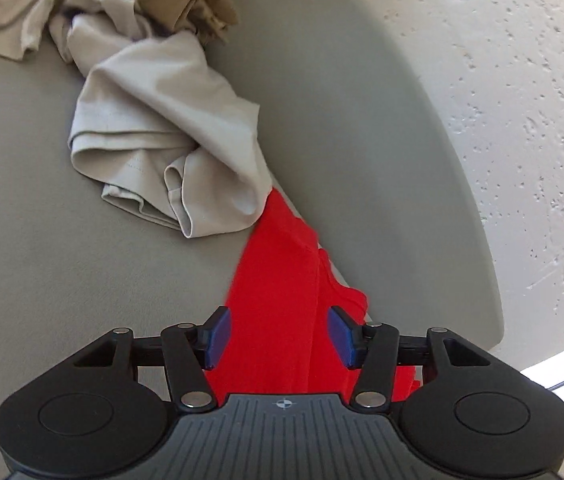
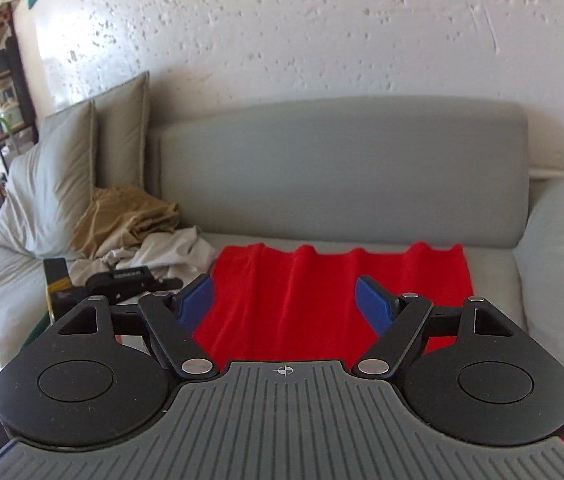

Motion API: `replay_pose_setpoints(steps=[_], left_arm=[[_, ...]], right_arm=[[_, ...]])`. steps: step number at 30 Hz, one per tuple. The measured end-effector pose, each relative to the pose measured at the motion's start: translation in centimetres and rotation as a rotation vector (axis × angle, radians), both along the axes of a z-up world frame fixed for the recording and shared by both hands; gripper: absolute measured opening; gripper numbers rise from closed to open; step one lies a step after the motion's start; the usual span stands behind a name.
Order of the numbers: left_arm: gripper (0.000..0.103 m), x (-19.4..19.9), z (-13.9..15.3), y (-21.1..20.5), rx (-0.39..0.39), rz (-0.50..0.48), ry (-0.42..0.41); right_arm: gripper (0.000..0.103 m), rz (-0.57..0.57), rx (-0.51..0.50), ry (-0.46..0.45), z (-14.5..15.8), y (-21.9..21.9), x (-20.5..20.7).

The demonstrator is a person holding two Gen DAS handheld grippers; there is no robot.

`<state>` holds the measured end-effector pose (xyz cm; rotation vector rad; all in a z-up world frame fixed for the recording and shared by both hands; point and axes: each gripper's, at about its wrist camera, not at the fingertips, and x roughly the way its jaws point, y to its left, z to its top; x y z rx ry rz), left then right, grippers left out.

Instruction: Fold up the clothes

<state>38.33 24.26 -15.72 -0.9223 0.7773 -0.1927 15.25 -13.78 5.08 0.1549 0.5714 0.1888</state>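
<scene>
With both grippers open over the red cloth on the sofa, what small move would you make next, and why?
Probably lower the left gripper and shut it on the red cloth. Its jaws are open astride the cloth's narrow end, gripping nothing, and the right gripper is open too.

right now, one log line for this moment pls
stage: fold not begun | red garment: spread on sofa | left gripper: open over its edge | right gripper: open above it | beige clothes: heaped beside
</scene>
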Motion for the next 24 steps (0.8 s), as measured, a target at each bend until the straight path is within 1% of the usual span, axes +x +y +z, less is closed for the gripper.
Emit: replay_pose_setpoints(steps=[1,2,3,5,8,9,11,13,14,15,17,18,19,22,24], left_arm=[[0.05,1.1,-0.8,0.0,0.004,-0.014,0.029],[0.05,1.9,-1.6,0.0,0.002,-0.024,0.041],[0.05,2.6,-2.3,0.0,-0.013,-0.035,0.036],[0.055,3.9,-3.0,-0.1,-0.057,-0.058,0.019],[0.056,6.0,-3.7,0.0,-0.135,-0.085,-0.003],[0.055,6.6,-4.1,0.1,-0.172,-0.088,-0.005],[0.047,7.8,-5.3,0.5,-0.271,-0.064,0.011],[0.03,8.4,-6.7,0.9,-0.371,-0.017,0.049],[0.027,8.7,-7.2,1.0,-0.409,0.003,0.063],[0.026,8.9,-7.3,0.9,-0.419,0.012,0.064],[0.025,8.9,-6.7,0.5,-0.397,0.018,0.042],[0.018,8.5,-5.8,0.5,-0.373,0.016,0.013],[0.001,8.1,-5.0,0.5,-0.35,0.015,-0.015],[0.0,6.7,-2.4,0.4,-0.278,0.01,-0.1],[0.0,5.8,-0.7,0.4,-0.231,0.007,-0.157]], right_arm=[[0.079,-0.009,0.006,0.011,-0.9,0.0,0.3],[0.079,-0.018,0.011,0.02,-1.8,0.0,0.7],[0.079,-0.026,0.013,0.026,-2.4,-0.1,0.9],[0.079,-0.038,0.012,0.038,-3.4,-0.4,1.2],[0.079,-0.063,0.006,0.066,-4.7,-0.8,1.8],[0.079,-0.071,0.004,0.075,-5.1,-0.9,2.0],[0.079,-0.081,-0.002,0.092,-5.5,-1.3,2.0],[0.079,-0.092,-0.008,0.108,-6.0,-1.7,2.0],[0.079,-0.096,-0.016,0.117,-6.2,-1.8,2.0],[0.079,-0.1,-0.023,0.127,-6.5,-1.9,2.1],[0.079,-0.108,-0.016,0.141,-6.7,-1.9,2.2],[0.079,-0.113,-0.008,0.147,-6.7,-1.9,2.3],[0.079,-0.117,-0.001,0.153,-6.8,-1.9,2.3],[0.079,-0.117,0.01,0.154,-6.5,-1.4,2.1],[0.079,-0.103,-0.009,0.136,-5.7,-0.9,1.4]])
